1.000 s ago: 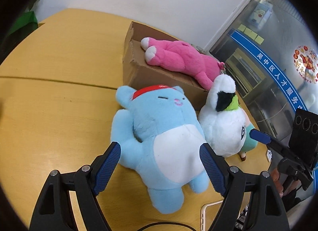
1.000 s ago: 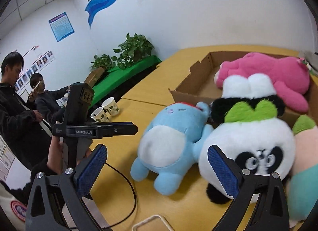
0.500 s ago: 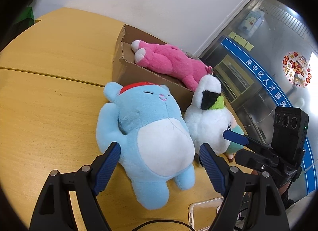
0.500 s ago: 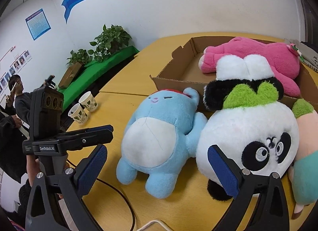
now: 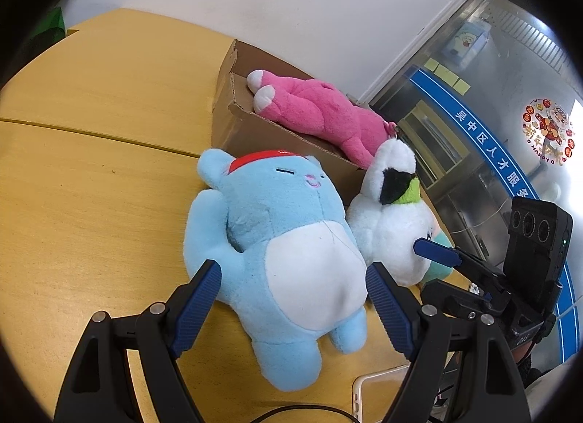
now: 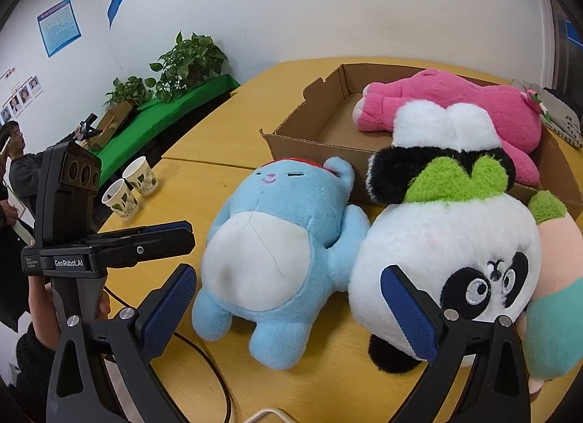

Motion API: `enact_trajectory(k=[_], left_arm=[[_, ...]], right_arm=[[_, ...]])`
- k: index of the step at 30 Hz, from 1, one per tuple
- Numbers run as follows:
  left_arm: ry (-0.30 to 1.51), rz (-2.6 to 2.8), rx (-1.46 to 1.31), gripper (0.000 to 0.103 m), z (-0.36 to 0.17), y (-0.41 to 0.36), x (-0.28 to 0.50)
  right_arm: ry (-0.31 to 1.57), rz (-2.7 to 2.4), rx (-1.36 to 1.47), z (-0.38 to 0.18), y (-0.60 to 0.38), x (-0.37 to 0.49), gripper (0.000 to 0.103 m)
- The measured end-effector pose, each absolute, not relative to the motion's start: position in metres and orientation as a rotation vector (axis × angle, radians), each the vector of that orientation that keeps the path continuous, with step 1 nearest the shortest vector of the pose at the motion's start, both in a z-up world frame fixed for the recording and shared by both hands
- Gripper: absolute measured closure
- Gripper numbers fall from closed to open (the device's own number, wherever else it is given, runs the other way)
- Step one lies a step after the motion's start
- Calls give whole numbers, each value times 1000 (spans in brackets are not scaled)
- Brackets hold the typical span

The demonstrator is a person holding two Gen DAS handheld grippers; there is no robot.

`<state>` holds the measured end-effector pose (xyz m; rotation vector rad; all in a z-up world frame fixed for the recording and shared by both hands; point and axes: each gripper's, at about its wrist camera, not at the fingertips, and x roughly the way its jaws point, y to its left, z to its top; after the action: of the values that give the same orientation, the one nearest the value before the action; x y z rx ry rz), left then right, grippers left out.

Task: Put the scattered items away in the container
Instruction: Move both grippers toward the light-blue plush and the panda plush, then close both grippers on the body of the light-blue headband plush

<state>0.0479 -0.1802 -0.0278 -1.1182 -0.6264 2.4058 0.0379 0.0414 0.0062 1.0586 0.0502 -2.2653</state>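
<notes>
A light blue plush (image 5: 288,259) with a white belly lies on its back on the yellow table, in front of an open cardboard box (image 5: 255,131). A pink plush (image 5: 320,113) lies in the box. A white panda plush (image 6: 448,259) with black and green on top stands right of the blue plush (image 6: 277,262), touching it. A peach and teal plush (image 6: 557,277) is at the far right. My left gripper (image 5: 295,299) is open, its fingers either side of the blue plush's lower body. My right gripper (image 6: 288,310) is open and empty, low before the blue plush and panda.
Two paper cups (image 6: 131,186) stand at the table's left edge. A phone (image 5: 379,394) and a black cable (image 6: 215,379) lie on the table near me. Potted plants (image 6: 182,66) on a green-covered bench and seated people (image 6: 14,153) are beyond the table.
Both grippers have moved closer to the plush toys. The left gripper's fingers now flank the blue plush's lower body. Both stay open.
</notes>
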Motion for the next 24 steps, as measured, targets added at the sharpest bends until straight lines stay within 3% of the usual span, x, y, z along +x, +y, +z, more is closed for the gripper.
enact_trajectory(k=[24], left_arm=[[-683, 2389, -1191, 21, -56, -203, 18]], right_arm=[[240, -2270, 1104, -12, 0, 27, 2]])
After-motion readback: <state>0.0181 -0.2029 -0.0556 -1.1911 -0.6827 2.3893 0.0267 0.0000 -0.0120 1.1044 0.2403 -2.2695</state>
